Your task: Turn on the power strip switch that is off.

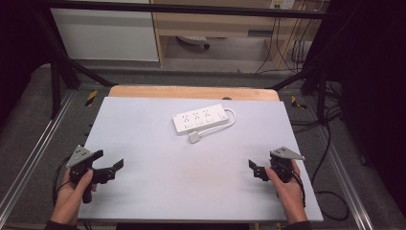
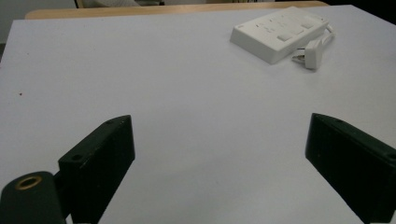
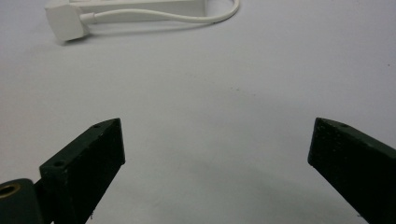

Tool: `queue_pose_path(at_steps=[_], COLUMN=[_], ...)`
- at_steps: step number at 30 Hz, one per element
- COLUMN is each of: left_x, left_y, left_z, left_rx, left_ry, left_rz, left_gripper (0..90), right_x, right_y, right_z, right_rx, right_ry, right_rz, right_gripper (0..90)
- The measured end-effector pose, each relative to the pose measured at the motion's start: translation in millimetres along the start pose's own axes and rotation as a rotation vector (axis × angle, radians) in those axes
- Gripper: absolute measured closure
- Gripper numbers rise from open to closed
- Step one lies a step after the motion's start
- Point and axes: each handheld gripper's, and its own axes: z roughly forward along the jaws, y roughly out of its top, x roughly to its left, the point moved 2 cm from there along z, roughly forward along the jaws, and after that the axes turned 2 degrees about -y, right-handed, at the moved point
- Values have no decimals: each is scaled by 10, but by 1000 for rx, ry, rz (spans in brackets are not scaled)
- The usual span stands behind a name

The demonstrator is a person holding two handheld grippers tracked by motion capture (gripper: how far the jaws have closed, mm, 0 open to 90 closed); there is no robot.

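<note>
While both grippers hang near the bottom corners of the high view, the white power strip (image 1: 199, 120) lies well apart from them, a little above the middle of the frame on the white table (image 1: 143, 191), with its short cord (image 1: 231, 120) looping round its right end and the plug (image 1: 194, 137) resting just below its lower edge. The left gripper (image 1: 109, 167) sits at lower left with its jaws spread wide and nothing between them; the right gripper (image 1: 256, 170) at lower right is likewise wide open and empty, bare tabletop showing between its black jaws in its own view. The work looks barely begun, the likely step being a reach for the plug and the strip. To do it well, bring the right gripper in low toward the plug, line the jaws across its narrow sides, and close only once the pads bracket it. Meanwhile the left gripper could steady the strip's body, since so light a strip may slide when the cord is tugged.
</note>
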Motion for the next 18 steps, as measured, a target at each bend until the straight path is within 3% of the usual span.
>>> queue_pose_path(at_steps=[3, 14, 18], left_x=[-4, -7, 18], left_y=[-7, -20, -25], left_z=[3, 20, 25], left_rx=[9, 24, 33], left_ry=[1, -9, 10], left_rz=[8, 4, 1], left_gripper=[83, 83, 87], right_x=[-13, 36, 41], right_y=[0, 24, 41], right_z=[-24, -56, -63], right_rx=[-2, 5, -2], right_ry=[14, 27, 19], right_rz=[16, -14, -19], right_gripper=[49, 37, 38])
